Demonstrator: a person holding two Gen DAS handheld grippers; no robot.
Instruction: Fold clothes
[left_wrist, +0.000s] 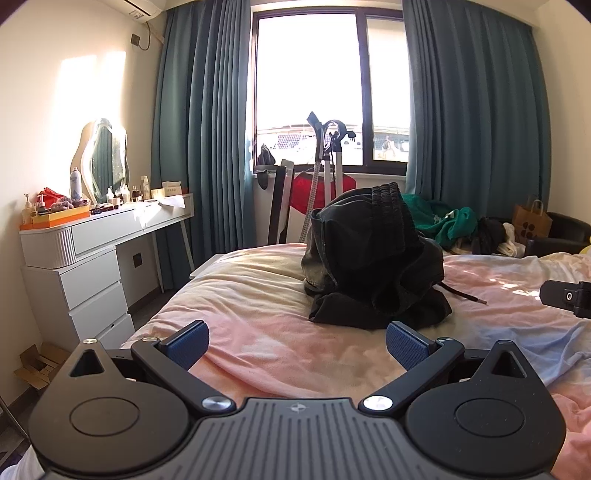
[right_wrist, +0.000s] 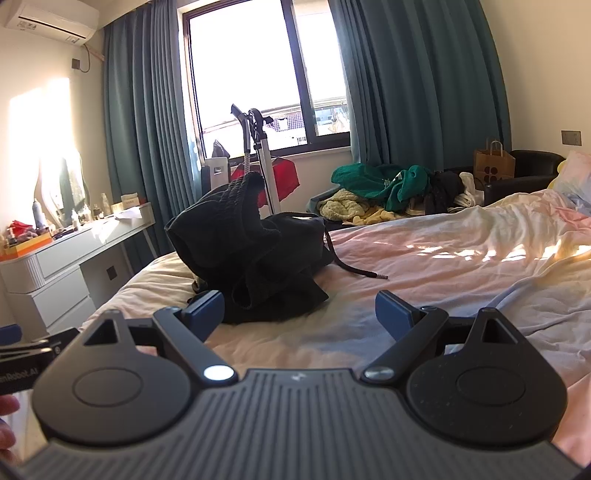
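Far left, against the wall: white dresser (left_wrist: 96, 254) with a wavy mirror (left_wrist: 105, 160) and small bottles and boxes crowding its top. Teal curtains (left_wrist: 199, 140) frame the bright window (left_wrist: 314, 92); a garment steamer pole (left_wrist: 327, 155) stands under it with something red behind.

My left gripper (left_wrist: 297, 345): jaws spread wide, blue pads (left_wrist: 186, 343) apart, nothing between them. It hovers low over the pink and cream bedsheet (left_wrist: 258, 332), pointing at the dark garment (left_wrist: 369, 254).

Dark garment: crumpled in a tall heap on the bed, just ahead of the left gripper and not touching it. Ribbed hem sticks up at the top of the heap. A drawstring (left_wrist: 463, 293) trails out of its right side onto the sheet. From the right wrist view the same heap (right_wrist: 251, 251) sits left of centre, and its lower edge is close beside my left-hand pad there; whether it touches, I cannot tell.

My right gripper (right_wrist: 301, 317): jaws likewise spread, empty, held low over the sheet, right of the heap. Its tip shows at the right edge of the left wrist view.

Beyond the bed, right: green clothing (right_wrist: 388, 181) piled with yellow and dark items, then a brown paper bag (right_wrist: 493, 164) on a black armchair (right_wrist: 532, 173).
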